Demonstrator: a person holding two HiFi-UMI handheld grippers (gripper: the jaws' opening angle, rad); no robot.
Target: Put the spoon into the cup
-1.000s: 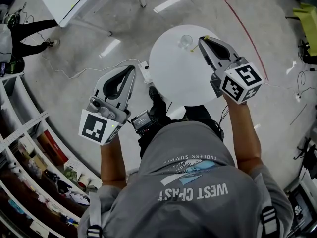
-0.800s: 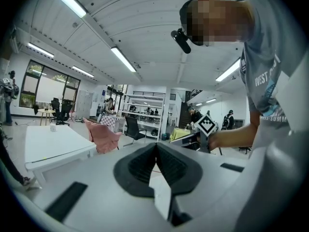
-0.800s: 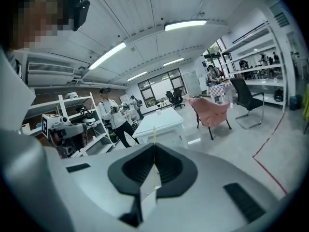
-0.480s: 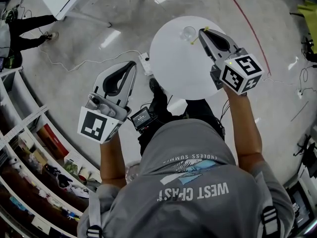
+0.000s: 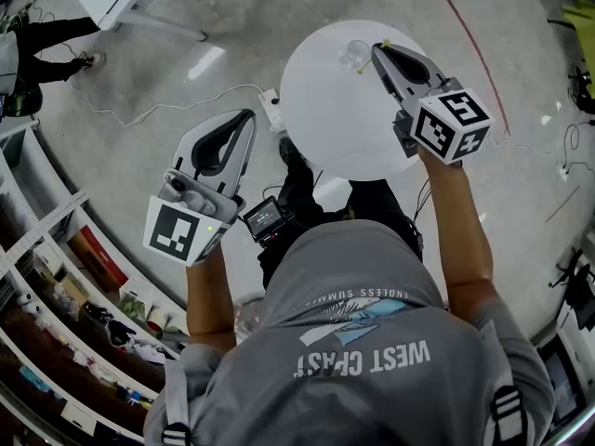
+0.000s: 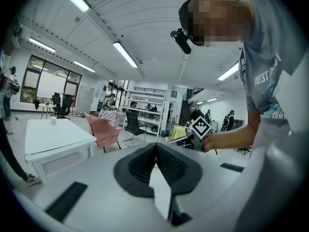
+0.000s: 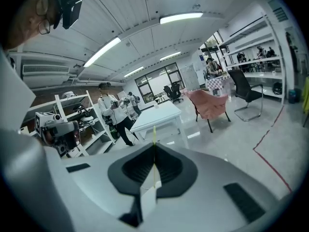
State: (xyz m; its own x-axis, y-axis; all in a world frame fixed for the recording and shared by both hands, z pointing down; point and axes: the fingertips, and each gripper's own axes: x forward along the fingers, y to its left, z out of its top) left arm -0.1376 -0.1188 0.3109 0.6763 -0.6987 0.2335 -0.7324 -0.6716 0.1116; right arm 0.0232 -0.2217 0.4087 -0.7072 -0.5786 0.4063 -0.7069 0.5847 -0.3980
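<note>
The person stands at the small round table (image 5: 325, 124) with both forearms stretched out ahead. The right arm reaches well over the tabletop. The left is held lower and off to the side, so its gripper hangs over the bare floor just left of the table's edge.

The right gripper (image 5: 376, 50) points toward the far rim, and its jaws are pressed together on the thin yellow-green spoon (image 5: 383, 43). In the right gripper view the spoon's handle (image 7: 154, 132) stands as a narrow line pinched between the pads and pokes out past the tips. The clear cup (image 5: 352, 54) sits on the table just left of those tips. The spoon is close beside the cup, and I can't tell whether its lower end touches the rim.

The left gripper (image 5: 245, 117) has its jaws closed with nothing between them.

Compared with a second ago, the right gripper's tips have edged a little closer to the cup, with the grip on the spoon unchanged. The left gripper has hardly shifted from its place beside the table.
</note>
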